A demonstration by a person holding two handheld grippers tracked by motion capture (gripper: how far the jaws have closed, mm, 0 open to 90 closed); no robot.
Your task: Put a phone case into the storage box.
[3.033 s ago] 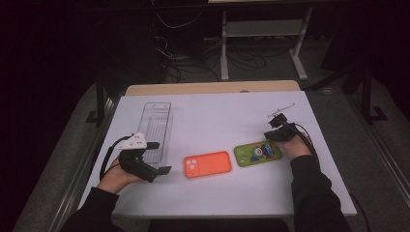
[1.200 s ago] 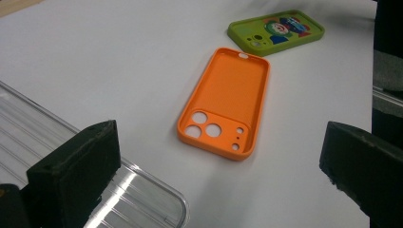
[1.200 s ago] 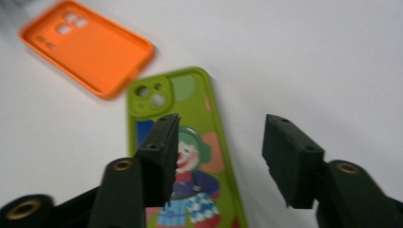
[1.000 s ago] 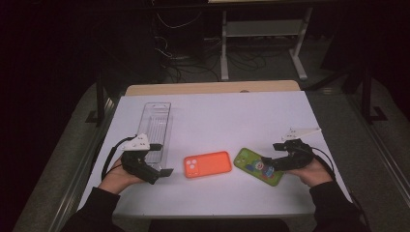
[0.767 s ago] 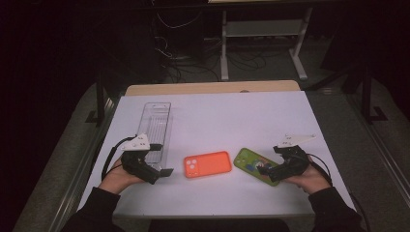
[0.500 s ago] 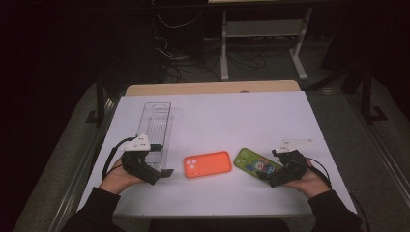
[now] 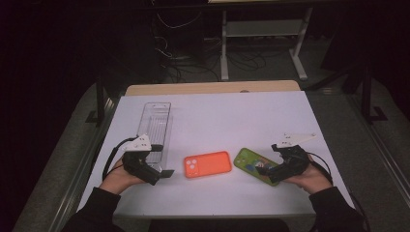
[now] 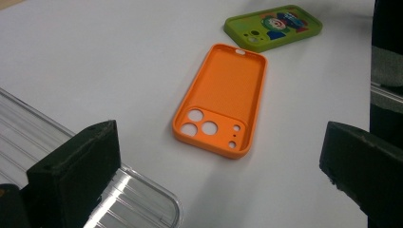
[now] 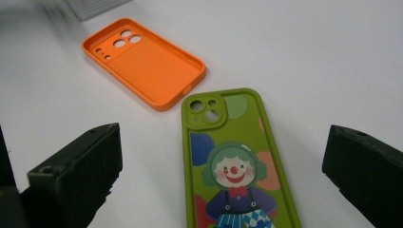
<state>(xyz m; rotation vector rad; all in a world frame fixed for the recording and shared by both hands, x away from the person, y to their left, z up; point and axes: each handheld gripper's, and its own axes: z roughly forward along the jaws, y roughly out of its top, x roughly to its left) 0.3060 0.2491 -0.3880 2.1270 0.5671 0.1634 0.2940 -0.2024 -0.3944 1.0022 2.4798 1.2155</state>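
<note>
An orange phone case [image 7: 207, 164] [image 8: 223, 95] [image 9: 147, 61] lies hollow side up near the table's front middle. To its right a green phone case [image 7: 256, 166] [image 9: 233, 156] [image 8: 273, 26] with a clown picture lies slanted, picture side up. My right gripper [image 7: 266, 171] [image 9: 223, 142] sits at the green case's near right end. Its jaws have just been opening and now stand wide, with the case flat on the table between them and untouched. My left gripper [image 7: 160, 175] [image 8: 221, 142] rests open just left of the orange case, holding nothing.
A clear ribbed plastic tray [image 7: 155, 123] [image 8: 142, 199] lies lengthwise at the left, just behind the left gripper. The white table top [image 7: 232, 116] is bare at the back and right. Beyond its wooden far edge [image 7: 212, 88] are cables and a metal stand on a dark floor.
Between three seconds and one second ago the green case came nearer and turned slantwise. Since then the right gripper has slid left onto its near end. The left hand kept still.
</note>
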